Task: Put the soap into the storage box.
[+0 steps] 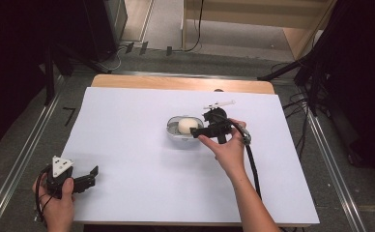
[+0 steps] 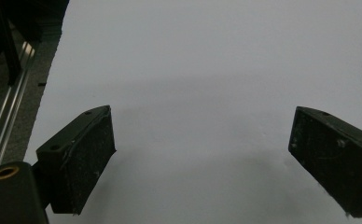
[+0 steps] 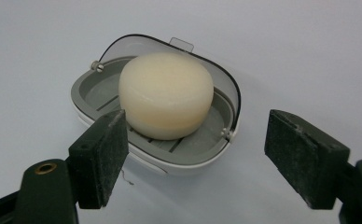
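**Right gripper at soap dish, jaws apart; left gripper idle at table corner**

A white sheet [image 1: 142,169] covers the wooden table [image 1: 176,82]. Near its centre sits an oval soap dish [image 1: 175,134], grey inside with a white outer shell. A round cream bar of soap [image 3: 166,94] lies on the ribbed grey tray of the dish. A clear hinged lid [image 3: 216,74] stands open behind the bar, pinned at either end of the tray.

The right gripper [image 1: 199,130], held in the right hand [image 1: 229,150], is just beside the dish on its right. In the right gripper view its jaws are spread wide; one pad is close in front of the dish's near rim, the other well off to the side, and neither touches the soap or dish. A black cable [image 1: 252,166] trails from it along the forearm.

The left gripper [image 1: 90,175], in the left hand [image 1: 57,200], rests at the near left corner of the sheet, well apart from the dish. Jaws apart, bare sheet between them.
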